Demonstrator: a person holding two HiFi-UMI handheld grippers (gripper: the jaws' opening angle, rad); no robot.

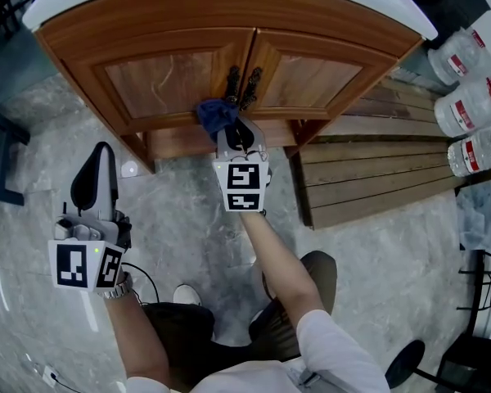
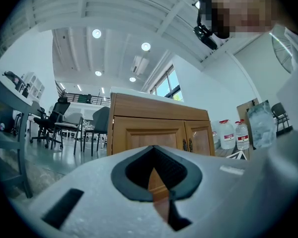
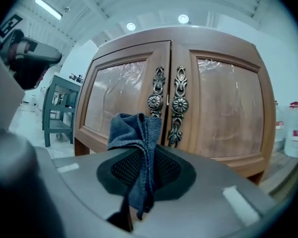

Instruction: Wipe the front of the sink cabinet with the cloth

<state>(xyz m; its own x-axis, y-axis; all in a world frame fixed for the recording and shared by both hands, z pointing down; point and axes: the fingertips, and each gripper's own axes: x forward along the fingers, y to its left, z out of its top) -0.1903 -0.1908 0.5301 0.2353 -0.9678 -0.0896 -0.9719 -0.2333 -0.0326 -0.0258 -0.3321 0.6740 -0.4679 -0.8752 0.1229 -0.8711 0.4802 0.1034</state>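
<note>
Right claw (image 3: 141, 170) clamps blue cloth (image 3: 137, 133) before cabinet doors (image 3: 228, 108); left claw (image 1: 96, 169) closed, empty.

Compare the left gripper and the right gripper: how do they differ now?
The right gripper is shut on the blue cloth; the left gripper is shut on nothing. The right gripper is up at the cabinet doors; the left gripper hangs back over the floor. Both carry marker cubes.

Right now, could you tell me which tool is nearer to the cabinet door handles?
Right. The right tool, shut on the blue cloth, is close by the handles; the left tool hangs over the floor, short of the cabinet.
</note>
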